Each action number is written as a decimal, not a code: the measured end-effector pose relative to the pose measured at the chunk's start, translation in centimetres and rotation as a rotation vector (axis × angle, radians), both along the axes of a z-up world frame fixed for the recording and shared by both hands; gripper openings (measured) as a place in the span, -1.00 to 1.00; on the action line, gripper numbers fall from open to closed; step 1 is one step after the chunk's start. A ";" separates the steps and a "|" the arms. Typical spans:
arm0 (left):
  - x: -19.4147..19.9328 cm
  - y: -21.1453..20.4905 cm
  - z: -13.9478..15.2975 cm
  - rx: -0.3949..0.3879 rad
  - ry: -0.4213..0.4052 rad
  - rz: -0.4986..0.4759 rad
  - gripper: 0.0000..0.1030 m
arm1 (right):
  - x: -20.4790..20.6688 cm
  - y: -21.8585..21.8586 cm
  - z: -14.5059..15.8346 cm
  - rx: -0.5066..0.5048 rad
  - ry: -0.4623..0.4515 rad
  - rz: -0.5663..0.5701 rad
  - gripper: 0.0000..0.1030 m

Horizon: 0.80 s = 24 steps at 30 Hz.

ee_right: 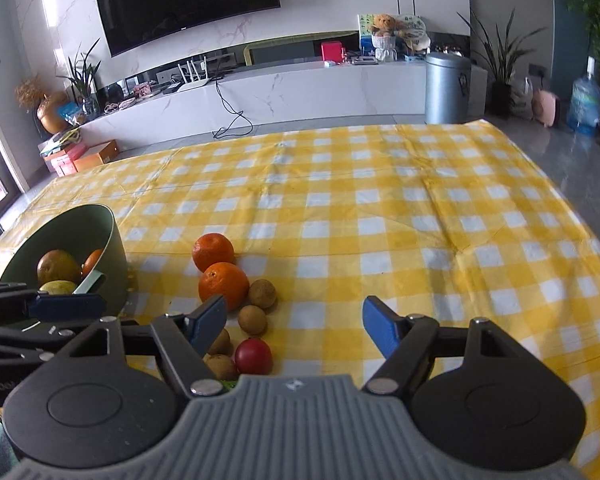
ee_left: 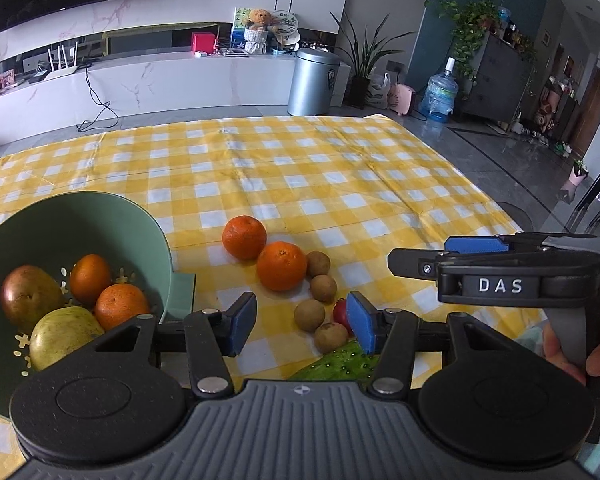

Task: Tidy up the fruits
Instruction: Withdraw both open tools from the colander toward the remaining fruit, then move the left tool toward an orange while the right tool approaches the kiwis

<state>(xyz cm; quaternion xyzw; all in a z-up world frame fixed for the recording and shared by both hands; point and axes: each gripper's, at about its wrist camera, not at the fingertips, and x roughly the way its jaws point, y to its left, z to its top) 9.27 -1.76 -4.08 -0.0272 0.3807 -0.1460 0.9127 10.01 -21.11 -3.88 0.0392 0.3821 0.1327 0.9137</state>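
While both tools hang with jaws apart and nothing between them, the left gripper point(ee_left: 302, 324) at lower centre faces loose fruit: two oranges point(ee_left: 281, 271), four small brown fruits point(ee_left: 309, 315) and a red tomato point(ee_left: 341, 312) mid-frame; the green colander point(ee_left: 156, 240) sits lower left, the right gripper point(ee_right: 294, 322) nearby; best to centre one orange between the pads before closing
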 end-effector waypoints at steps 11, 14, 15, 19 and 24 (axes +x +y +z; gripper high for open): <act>2.4 -1.3 -1.5 0.029 0.013 0.034 0.06 | 2.7 -0.3 -2.0 0.151 0.092 -0.030 0.05; 3.5 -1.7 -2.1 0.023 0.029 0.054 0.06 | 3.3 -0.6 -2.3 0.181 0.101 -0.051 0.04; 3.8 -1.9 -2.3 0.025 0.030 0.062 0.04 | 3.6 -0.6 -2.5 0.185 0.102 -0.056 0.02; 5.3 -2.3 -2.9 0.009 0.056 0.095 0.04 | 4.8 -0.4 -3.2 0.191 0.111 -0.069 0.00; 6.6 -3.0 -3.9 0.033 0.075 0.121 0.04 | 5.8 -0.6 -3.8 0.201 0.134 -0.087 -0.03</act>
